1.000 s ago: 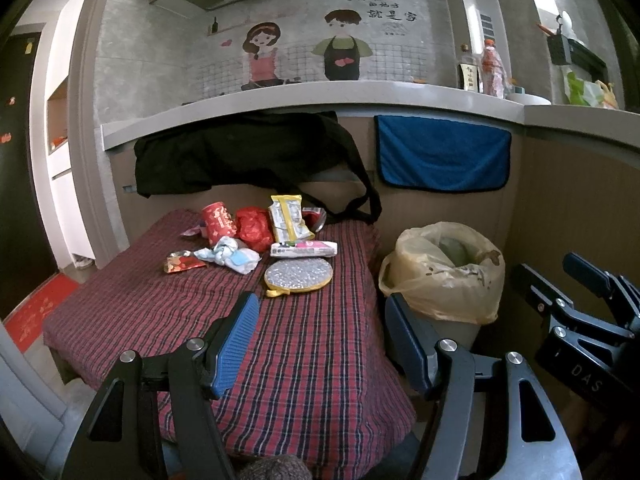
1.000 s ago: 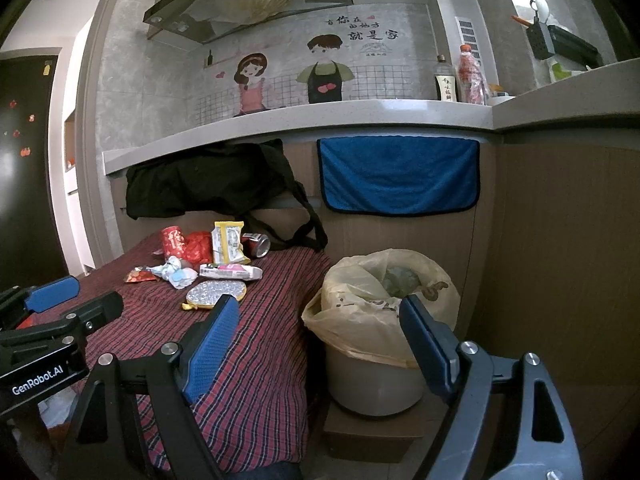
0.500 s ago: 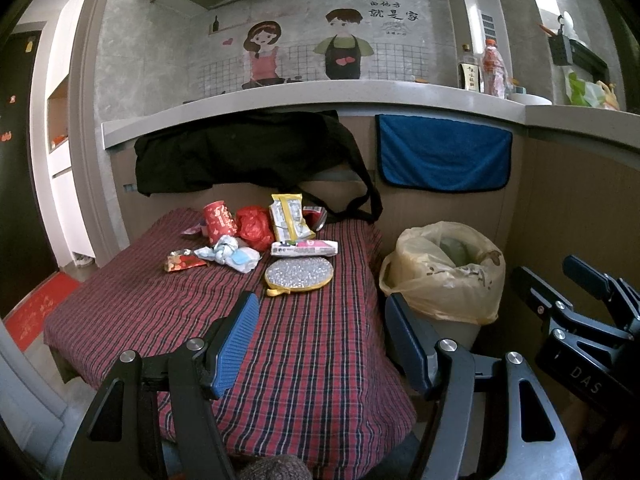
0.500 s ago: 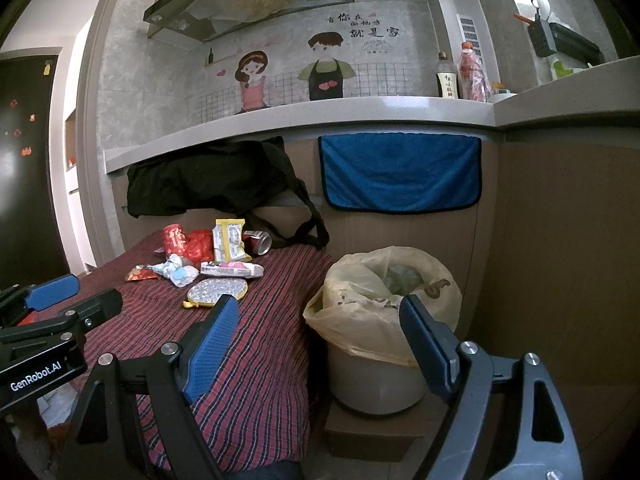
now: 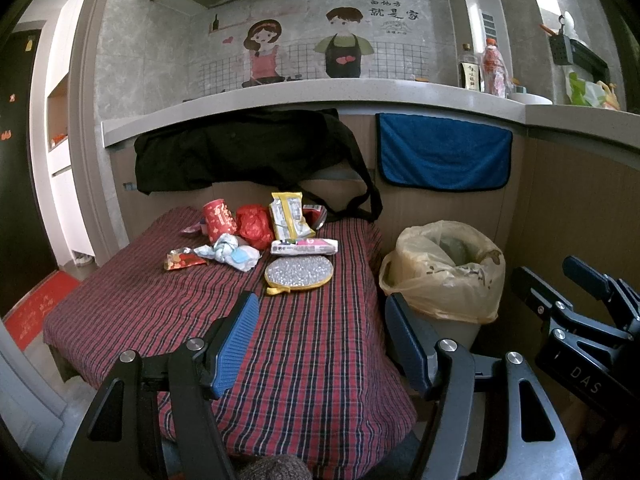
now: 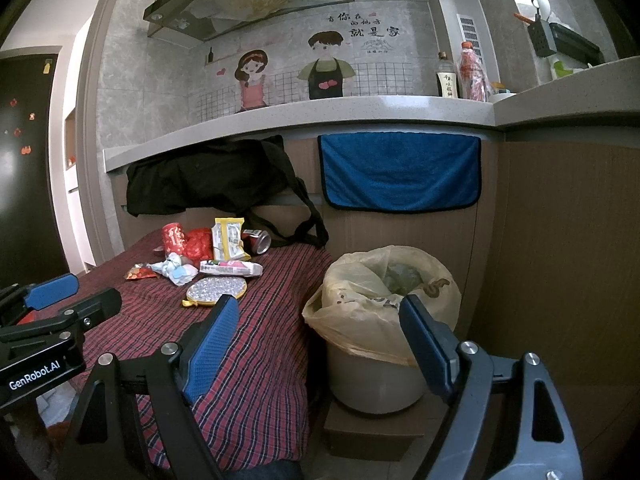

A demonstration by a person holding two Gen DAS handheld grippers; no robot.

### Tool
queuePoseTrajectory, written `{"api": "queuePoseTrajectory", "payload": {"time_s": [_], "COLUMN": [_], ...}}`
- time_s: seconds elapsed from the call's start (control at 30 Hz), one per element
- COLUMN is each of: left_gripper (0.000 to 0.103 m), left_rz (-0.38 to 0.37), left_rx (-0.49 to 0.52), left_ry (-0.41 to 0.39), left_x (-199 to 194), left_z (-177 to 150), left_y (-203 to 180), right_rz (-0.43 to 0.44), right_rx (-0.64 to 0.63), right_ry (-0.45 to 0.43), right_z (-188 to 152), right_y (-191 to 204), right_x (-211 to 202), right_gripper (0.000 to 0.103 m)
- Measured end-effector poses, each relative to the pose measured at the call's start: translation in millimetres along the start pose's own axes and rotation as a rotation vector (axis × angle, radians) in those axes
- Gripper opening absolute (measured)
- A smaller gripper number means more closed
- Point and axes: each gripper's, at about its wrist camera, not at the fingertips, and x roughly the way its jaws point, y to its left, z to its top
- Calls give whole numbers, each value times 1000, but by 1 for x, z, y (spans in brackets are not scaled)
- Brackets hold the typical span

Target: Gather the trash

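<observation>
likely light, crinkly wrappers (image 5: 248, 236) far on tabletop (image 5: 160, 304); pinch a loose edge; both tongs, left (image 5: 320, 340) and right (image 6: 320, 344), released, empty.

blue towel (image 6: 400, 170) hung under counter (image 6: 360, 110) | black bag (image 5: 248, 148) draped beside it | two bottles (image 6: 460, 74) stood on counter
</observation>
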Motion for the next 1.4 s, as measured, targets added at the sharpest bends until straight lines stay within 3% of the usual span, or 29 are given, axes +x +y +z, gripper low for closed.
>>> {"api": "queuePoseTrajectory", "payload": {"time_s": [0.17, 0.33, 0.57, 0.73, 0.83, 1.03, 1.17, 1.4], "left_gripper": [66, 66, 66, 66, 66, 66, 67, 67], "left_rz": [5, 28, 125, 140, 120, 63, 16, -65], "left_rx": [-8, -31, -186, -240, -267, -295, -298, -307], "left_ry": [0, 20, 0, 36, 75, 125, 196, 265], "left_x": [4, 26, 58, 93, 113, 151, 180, 207], "left_z": [1, 16, 43, 45, 39, 20, 6, -1], "left_y": [10, 46, 161, 241, 267, 282, 275, 264], "right_rz": [1, -2, 48, 174, 219, 304, 290, 305], "right_rx": [-8, -58, -201, -244, -269, -280, -290, -273], "right_ry": [6, -4, -8, 88, 135, 256, 298, 392], "right_z": [0, 15, 43, 53, 52, 48, 48, 27], "right_y": [1, 14, 68, 108, 125, 134, 133, 135], "right_x": [7, 25, 73, 131, 163, 231, 264, 286], "right_gripper": [80, 80, 82, 82, 82, 79, 79, 77]}}
